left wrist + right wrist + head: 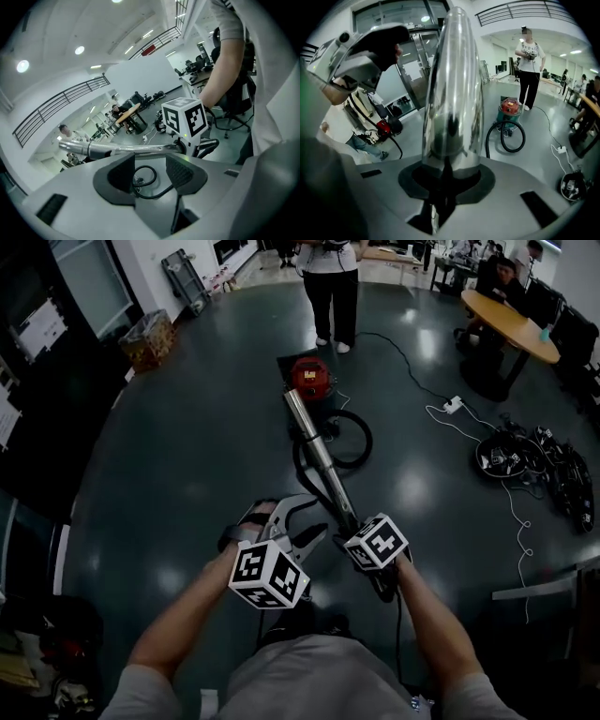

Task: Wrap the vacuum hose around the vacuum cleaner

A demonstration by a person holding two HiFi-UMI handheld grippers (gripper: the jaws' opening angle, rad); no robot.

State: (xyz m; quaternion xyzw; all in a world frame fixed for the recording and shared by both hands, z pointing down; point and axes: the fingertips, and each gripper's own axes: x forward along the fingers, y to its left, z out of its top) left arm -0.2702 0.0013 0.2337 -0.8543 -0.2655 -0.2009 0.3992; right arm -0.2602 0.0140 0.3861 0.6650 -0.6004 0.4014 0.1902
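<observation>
While the right gripper (446,178) is clamping its jaws narrowly on the chrome wand (452,84), the left gripper (151,174) is holding its jaws wide apart with nothing between them, just beside that wand. Wand is reaching out over the dark floor (187,456) toward the red vacuum cleaner (310,379), black hose (349,440) is lying in a loop beside it, and a person (330,287) is standing just behind the cleaner.

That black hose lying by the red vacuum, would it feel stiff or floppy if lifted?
Probably floppy: the hose lies in a loose loop on the floor beside the vacuum cleaner, so it should sag. Its round curve suggests it may spring back when wrapped. The shiny metal tube clamped in the right claw looks rigid by contrast.
</observation>
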